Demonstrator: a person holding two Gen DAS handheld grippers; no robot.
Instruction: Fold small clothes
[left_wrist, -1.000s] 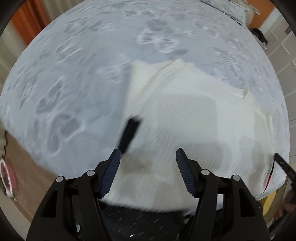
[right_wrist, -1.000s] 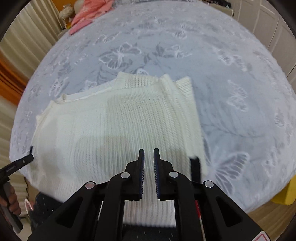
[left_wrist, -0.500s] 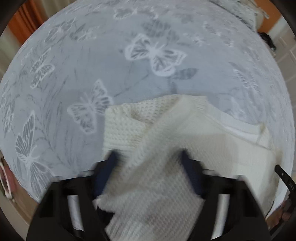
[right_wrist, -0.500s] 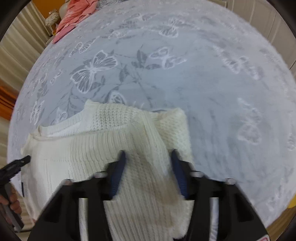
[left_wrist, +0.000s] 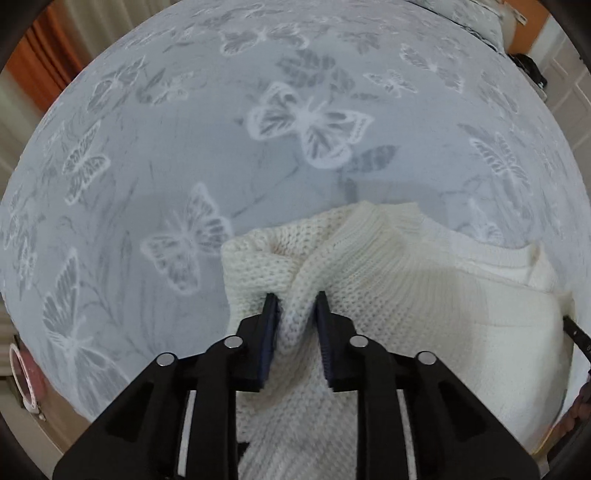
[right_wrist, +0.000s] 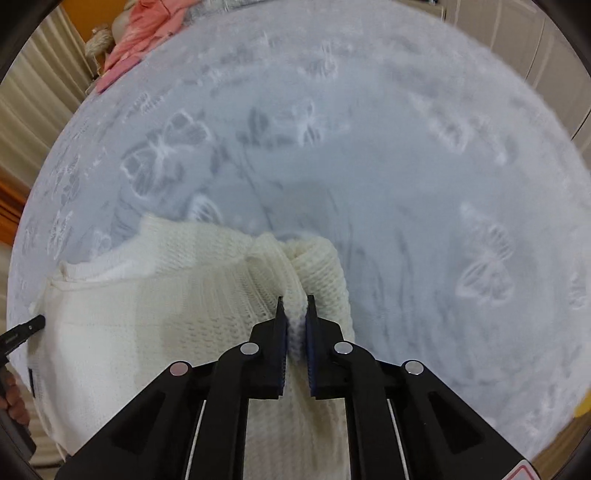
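A cream knitted sweater (left_wrist: 424, 295) lies on a grey bedspread with white butterflies (left_wrist: 184, 129). My left gripper (left_wrist: 295, 302) is shut on a bunched fold of knit at the sweater's left end, beside a folded-over sleeve. In the right wrist view, my right gripper (right_wrist: 294, 302) is shut on a fold of the sweater (right_wrist: 166, 314) at its right end, next to the other sleeve. Both pinched folds stand up between the jaws. The sweater's near edge is hidden under the grippers.
The bedspread (right_wrist: 406, 184) stretches far beyond the sweater. Pink clothes (right_wrist: 136, 40) lie at the bed's far corner. A pink-and-white round object (left_wrist: 26, 373) sits low at the left past the bed edge. A yellow object (right_wrist: 581, 406) shows at the right edge.
Both grippers have moved forward over the sweater to its far end. Both opened on the way and have now closed on folds of knit by the sleeves.
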